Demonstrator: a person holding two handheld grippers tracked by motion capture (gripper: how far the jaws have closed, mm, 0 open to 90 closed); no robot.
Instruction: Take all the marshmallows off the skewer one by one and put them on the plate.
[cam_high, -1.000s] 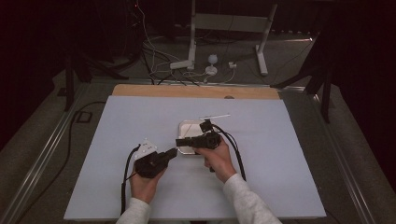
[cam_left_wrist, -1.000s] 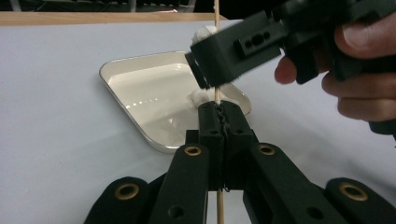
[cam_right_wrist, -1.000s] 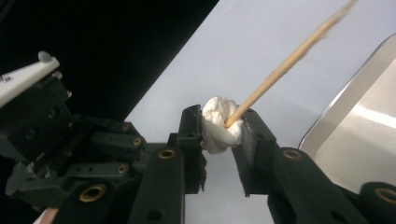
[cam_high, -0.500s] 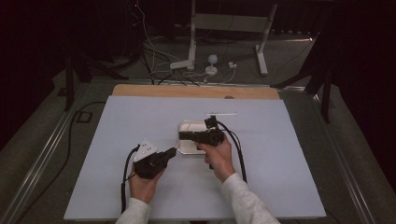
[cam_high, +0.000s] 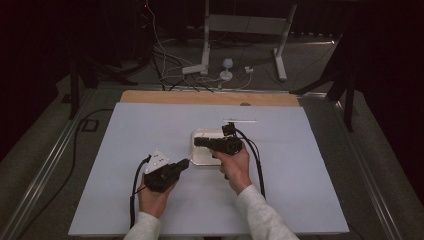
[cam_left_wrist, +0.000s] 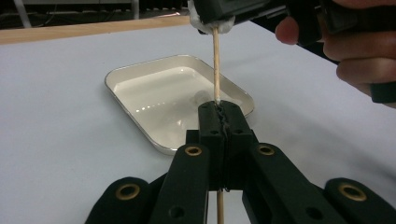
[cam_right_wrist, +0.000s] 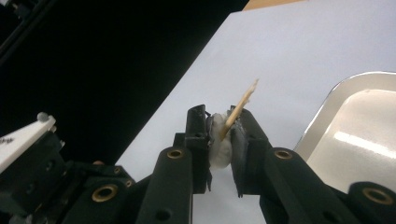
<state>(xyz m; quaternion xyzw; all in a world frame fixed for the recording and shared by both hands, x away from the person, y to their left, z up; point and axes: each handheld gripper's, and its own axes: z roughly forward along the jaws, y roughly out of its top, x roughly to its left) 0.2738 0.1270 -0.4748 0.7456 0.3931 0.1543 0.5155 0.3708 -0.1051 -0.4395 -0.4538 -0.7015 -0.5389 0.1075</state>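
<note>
Wooden skewer (cam_left_wrist: 215, 65) rises upright over the white tray (cam_left_wrist: 140, 79); we clamp its lower part in our left gripper (cam_left_wrist: 219, 114) while our right gripper (cam_right_wrist: 223, 126) squeezes the white marshmallow (cam_right_wrist: 219, 144) speared on it.

No text, label or number could be read anywhere. A dark mark on the white plate (cam_right_wrist: 21, 140) (left of the right gripper's jaws) stayed too blurred to read.

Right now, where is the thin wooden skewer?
In the left gripper view the thin wooden skewer stands upright over the shallow white rectangular tray, its lower end pinched in the left claw and its top in the right claw.
</note>
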